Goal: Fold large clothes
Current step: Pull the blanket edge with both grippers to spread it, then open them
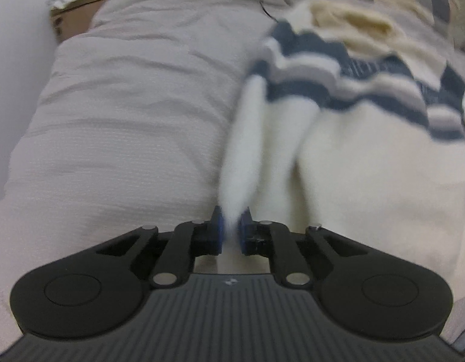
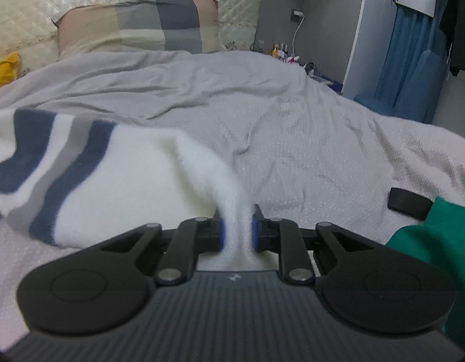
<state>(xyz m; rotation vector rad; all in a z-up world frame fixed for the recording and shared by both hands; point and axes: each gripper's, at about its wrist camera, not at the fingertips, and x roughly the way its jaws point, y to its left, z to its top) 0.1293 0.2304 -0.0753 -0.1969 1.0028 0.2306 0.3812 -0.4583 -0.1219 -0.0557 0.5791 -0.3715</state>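
The left gripper [image 1: 230, 226] pinches a white edge of the fluffy white sweater with navy and grey stripes [image 1: 338, 138]; the right gripper [image 2: 237, 230] clamps another edge. The sweater drapes onto the grey bedspread [image 2: 292, 126], probably mid-fold; next, lay it flat.

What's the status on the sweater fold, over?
Left claw shut on striped sweater. Right claw shut on it too. Sweater spread on grey bed cover. Green garment and black object nearby.
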